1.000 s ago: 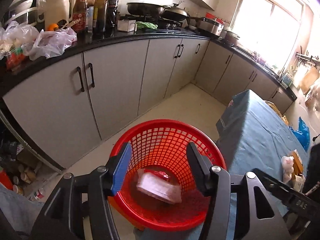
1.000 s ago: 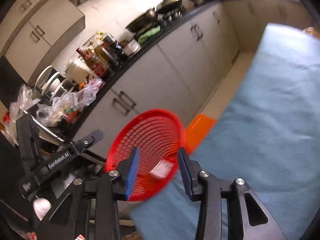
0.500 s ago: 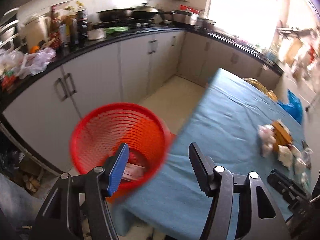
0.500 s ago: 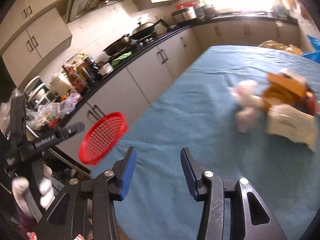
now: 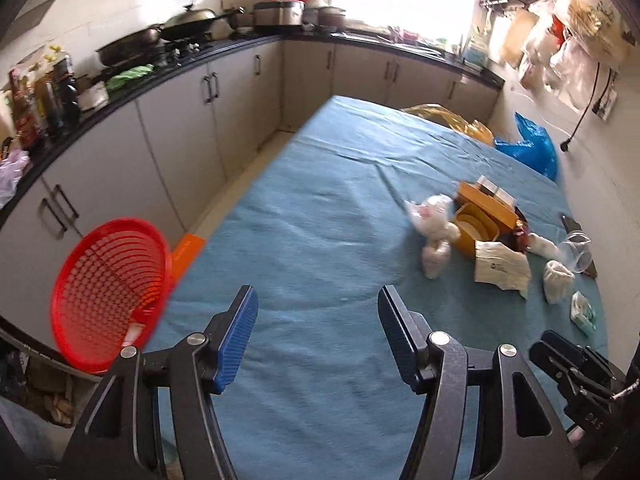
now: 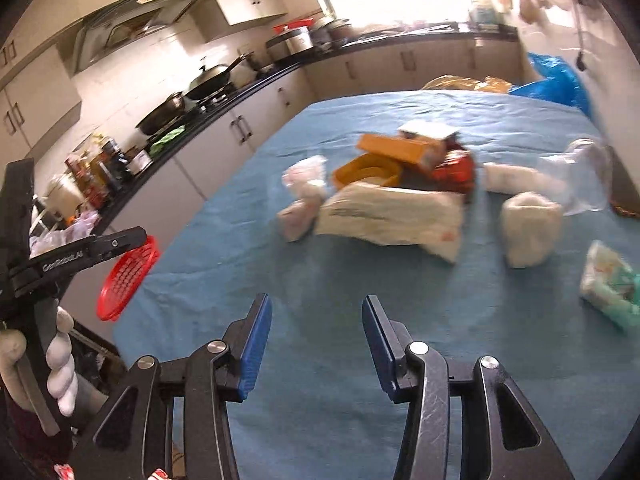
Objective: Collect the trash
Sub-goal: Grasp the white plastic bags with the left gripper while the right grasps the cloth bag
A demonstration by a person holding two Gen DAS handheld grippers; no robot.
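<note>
Left tongs (image 5: 316,332): jaws apart, nothing between them, over bare blue cloth at the near end of the desk (image 5: 320,220).

Right tongs (image 6: 316,334): jaws apart, empty, also over bare cloth. A gloved hand (image 6: 60,364) grips the left tool's handle at the right wrist view's left edge.

Red basket (image 5: 110,292): off the desk's near left corner, beside an orange strip (image 5: 186,254); something pale lies at its bottom.

Trash, mid-desk toward the right side, well apart from both tongs:
- green-white packet (image 6: 610,284), nearest
- white cup (image 6: 530,228), crumpled
- white paper bag (image 6: 390,216), flat
- tied white plastic bag (image 6: 302,196), left of the paper bag
- clear plastic cup (image 6: 580,178), on its side
- yellow tub (image 6: 370,172) and orange box (image 6: 402,148), behind the paper bag

Beyond the desk: blue bag (image 5: 532,148), cabinets, counter with woks (image 5: 192,26).
</note>
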